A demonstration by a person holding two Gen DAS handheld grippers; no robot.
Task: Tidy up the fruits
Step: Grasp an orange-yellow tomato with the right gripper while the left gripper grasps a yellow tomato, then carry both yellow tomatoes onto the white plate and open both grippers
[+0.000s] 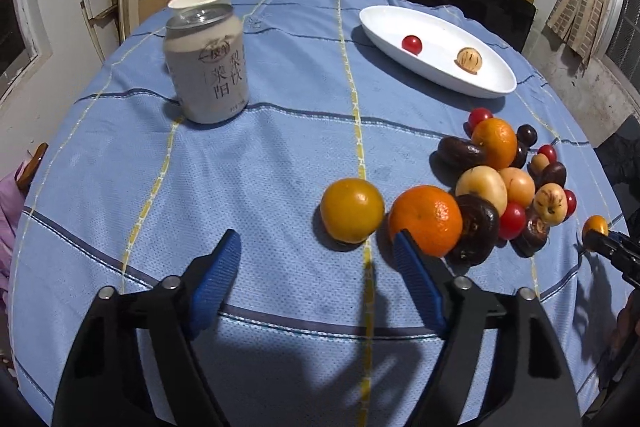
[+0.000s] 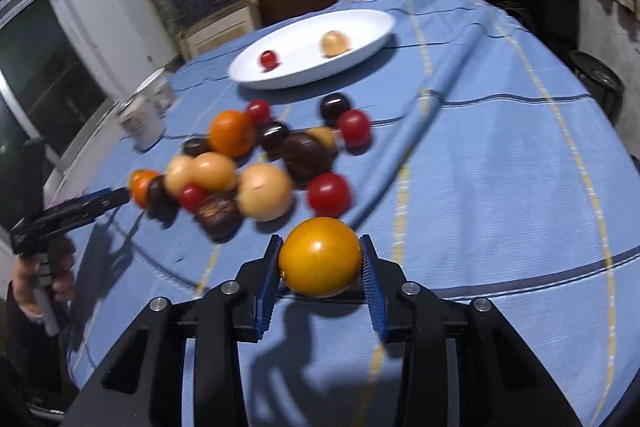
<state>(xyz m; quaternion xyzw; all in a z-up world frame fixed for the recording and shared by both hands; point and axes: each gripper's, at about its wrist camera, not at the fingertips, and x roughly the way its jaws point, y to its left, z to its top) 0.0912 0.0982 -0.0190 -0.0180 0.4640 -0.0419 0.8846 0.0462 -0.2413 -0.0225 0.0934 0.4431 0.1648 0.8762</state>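
We pinch a yellow-orange fruit in our right gripper for the white plate; left gripper spread, empty.

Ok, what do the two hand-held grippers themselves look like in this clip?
Both look identical. The left hand-held gripper and the right hand-held gripper have matte black plastic bodies with slotted cutouts, round silver pivot bolts, and two fingers faced with ribbed blue pads. No cables or markings show. No sleeve can be made out.

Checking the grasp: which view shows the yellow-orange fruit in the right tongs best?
The right wrist view: the yellow-orange fruit sits large between the right tongs. The left wrist view shows it tiny at the right edge.
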